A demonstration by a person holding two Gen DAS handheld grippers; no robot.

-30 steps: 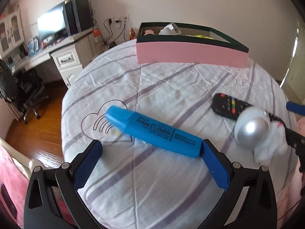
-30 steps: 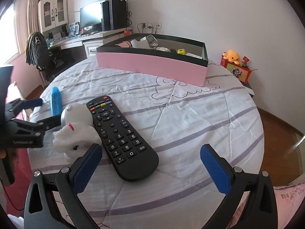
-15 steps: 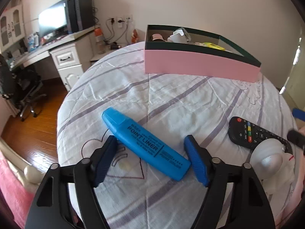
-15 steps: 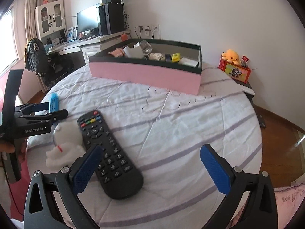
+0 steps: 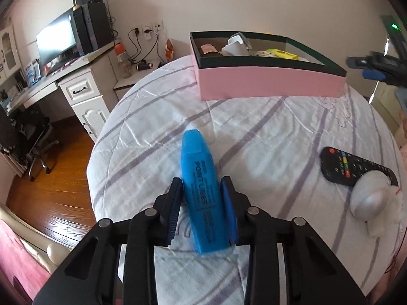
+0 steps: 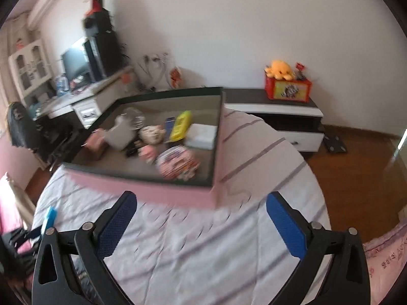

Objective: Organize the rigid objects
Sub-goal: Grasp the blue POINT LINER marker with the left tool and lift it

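Glossy plastic highlighter [image 5: 201, 193], creased cloth bedcover [image 5: 267, 132]

a fat blue highlighter [image 5: 201, 198] printed "point liner" lies flat on the striped quilt, cap end toward a pink box [image 5: 269, 86]. near the quilt's edge, a black remote [image 5: 348, 167] touches a white toy [image 5: 374, 203].

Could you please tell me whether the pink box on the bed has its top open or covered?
Open. The pink box has no lid on it, and its contents, such as a yellow item, are visible from above.
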